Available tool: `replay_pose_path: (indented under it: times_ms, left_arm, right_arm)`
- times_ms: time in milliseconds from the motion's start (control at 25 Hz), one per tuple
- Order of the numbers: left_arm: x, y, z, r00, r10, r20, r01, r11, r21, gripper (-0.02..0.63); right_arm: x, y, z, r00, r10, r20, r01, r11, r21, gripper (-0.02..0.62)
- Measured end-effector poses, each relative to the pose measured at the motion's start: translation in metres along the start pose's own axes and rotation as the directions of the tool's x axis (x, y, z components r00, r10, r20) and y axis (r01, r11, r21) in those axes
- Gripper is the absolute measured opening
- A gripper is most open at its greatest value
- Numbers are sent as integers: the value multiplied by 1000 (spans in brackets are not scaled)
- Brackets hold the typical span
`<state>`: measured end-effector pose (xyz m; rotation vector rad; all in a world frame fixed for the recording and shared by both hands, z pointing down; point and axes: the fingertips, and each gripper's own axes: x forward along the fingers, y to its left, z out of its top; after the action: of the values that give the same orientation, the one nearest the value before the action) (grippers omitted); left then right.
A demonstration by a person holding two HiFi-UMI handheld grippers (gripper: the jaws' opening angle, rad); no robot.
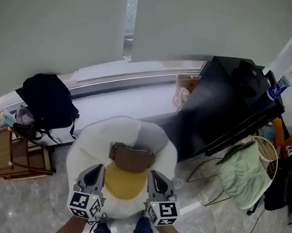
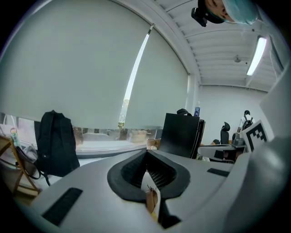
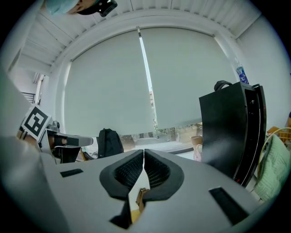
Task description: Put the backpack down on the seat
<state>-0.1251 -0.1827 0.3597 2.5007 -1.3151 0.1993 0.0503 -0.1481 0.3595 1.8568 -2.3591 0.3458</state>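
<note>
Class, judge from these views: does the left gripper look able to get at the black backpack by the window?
Probably yes. Nothing stands between the left gripper and the black backpack except floor beside the white seat; its shut jaws would need to open first.

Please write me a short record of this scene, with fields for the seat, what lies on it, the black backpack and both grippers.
seat: white, round, in front of the person
on seat: brown item above a yellow patch
black backpack: upright at the window ledge, left of the seat
left hand-held gripper: shut, holds nothing
right hand-held gripper: shut, holds nothing
</note>
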Motion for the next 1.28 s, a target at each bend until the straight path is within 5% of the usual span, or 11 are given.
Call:
replay_pose_path:
  times_ms: [1280]
  left_arm:
    - [-85,-43,90,990,-75,122,55,985,164,32]
  right_arm:
    - [-63,44,93,992,33,120,-22,996,-87,34]
